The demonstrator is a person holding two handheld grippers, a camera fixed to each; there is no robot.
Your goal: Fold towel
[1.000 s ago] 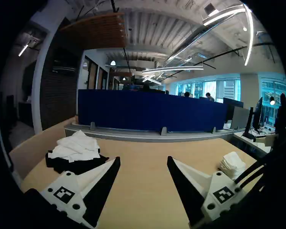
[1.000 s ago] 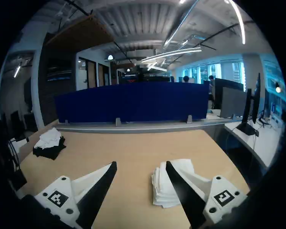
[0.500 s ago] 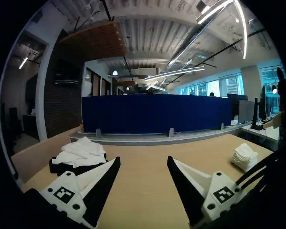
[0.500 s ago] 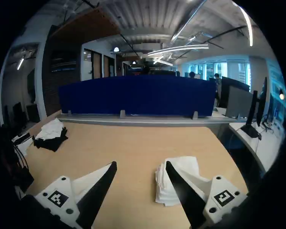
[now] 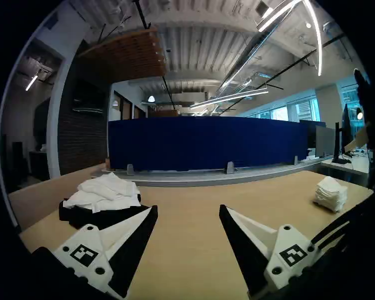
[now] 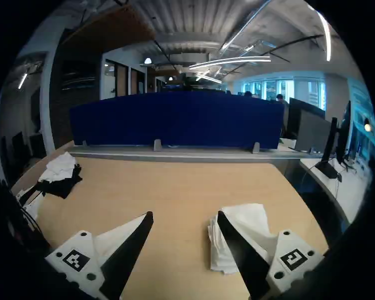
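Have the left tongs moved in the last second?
Yes: the left tongs dropped toward the table; the folded stack now sits higher, nearer the blue divider.

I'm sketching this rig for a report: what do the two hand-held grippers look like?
The left hand-held gripper and the right hand-held gripper look alike. Each has two wedge-shaped fingers that taper to a point, with white bodies and black inner faces. Each finger's base carries a square black-and-white tag and a few small round holes.
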